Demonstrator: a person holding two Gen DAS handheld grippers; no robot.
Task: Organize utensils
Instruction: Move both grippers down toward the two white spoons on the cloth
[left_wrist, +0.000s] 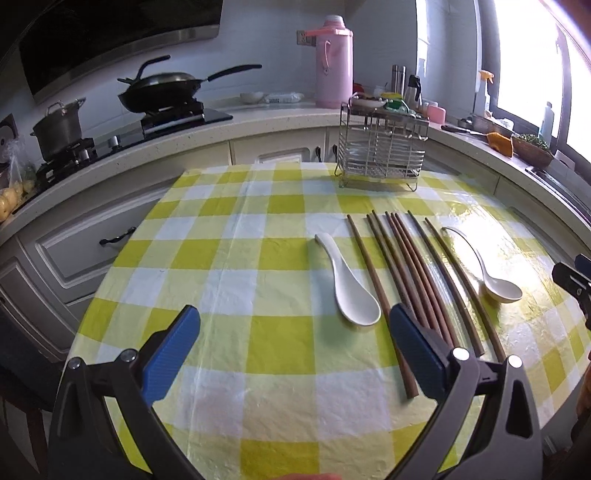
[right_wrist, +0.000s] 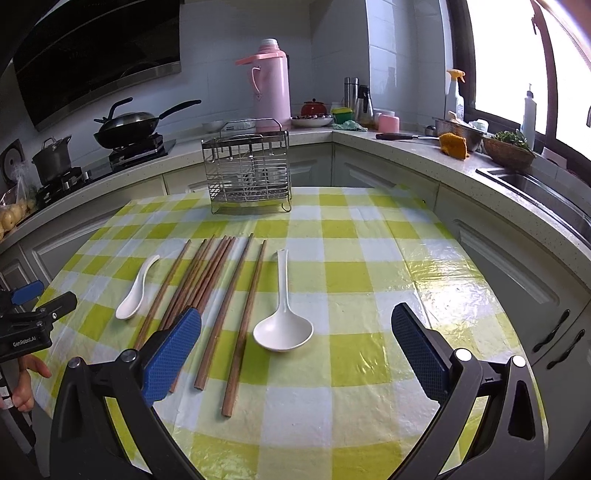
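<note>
Several brown wooden chopsticks (left_wrist: 406, 266) (right_wrist: 221, 284) lie side by side on the yellow-checked tablecloth (left_wrist: 236, 280) (right_wrist: 354, 280). A short white ceramic spoon (left_wrist: 351, 288) (right_wrist: 135, 291) rests left of them. A long-handled white spoon (left_wrist: 491, 275) (right_wrist: 282, 317) rests to their right. A wire utensil rack (left_wrist: 382, 147) (right_wrist: 247, 170) stands at the table's far edge. My left gripper (left_wrist: 295, 325) hovers open near the table's front, its right finger over the chopstick ends. My right gripper (right_wrist: 295, 325) is open, with the long spoon's bowl between its fingers' lines.
The kitchen counter wraps behind the table with a wok (left_wrist: 162, 88), a steel pot (left_wrist: 59, 127), a pink thermos (left_wrist: 332, 62) (right_wrist: 271, 83) and a sink (right_wrist: 535, 184) at the right. A hand (right_wrist: 26, 380) holds the left gripper at the table's left edge.
</note>
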